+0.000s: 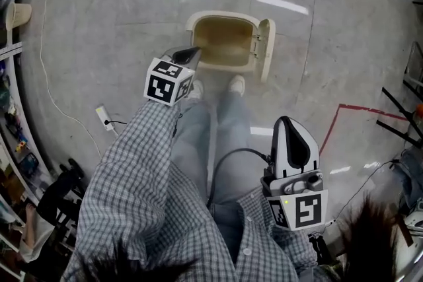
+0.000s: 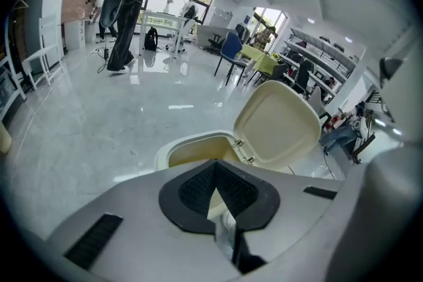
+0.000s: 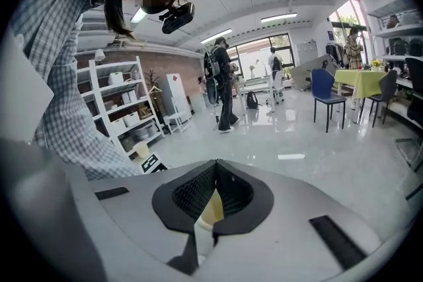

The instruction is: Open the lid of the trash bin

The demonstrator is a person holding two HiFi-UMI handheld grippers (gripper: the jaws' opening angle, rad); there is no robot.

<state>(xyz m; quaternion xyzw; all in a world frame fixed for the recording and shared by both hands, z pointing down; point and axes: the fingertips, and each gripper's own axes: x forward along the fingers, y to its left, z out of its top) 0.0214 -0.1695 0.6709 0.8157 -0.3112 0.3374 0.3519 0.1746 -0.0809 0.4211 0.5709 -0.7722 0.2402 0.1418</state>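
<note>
- The trash bin (image 1: 221,15) stands on the pale glossy floor at 12 o'clock from the person's shoes (image 1: 236,84), just beyond the toes.
- Its lid (image 1: 265,48) is swung up and stands on edge along the bin's 3 o'clock side, hinged there, with the cream inner face turned towards the opening.
- The bin's mouth is fully uncovered. Inside, only tan walls and a tan bottom show.
- The left gripper (image 1: 193,51) is at the bin's 8 o'clock corner, with its tip overlapping the rim in the head view. Whether it touches the rim cannot be told.
- In the left gripper view its jaws are pressed together at the tips with nothing between them. The bin (image 2: 173,145) and raised lid (image 2: 281,125) lie beyond them, towards 1 o'clock.
- The right gripper (image 1: 286,122) is held at 5 o'clock from the bin, well apart from it, above the person's right leg.
- Its jaws are likewise closed tip to tip on nothing. Its view looks across the room, not at the bin.
- A white power strip (image 1: 104,115) lies on the floor at 8 o'clock from the bin.
- Open shelving (image 3: 125,109) holding pale boxes stands at 10 o'clock in the right gripper view.
</note>
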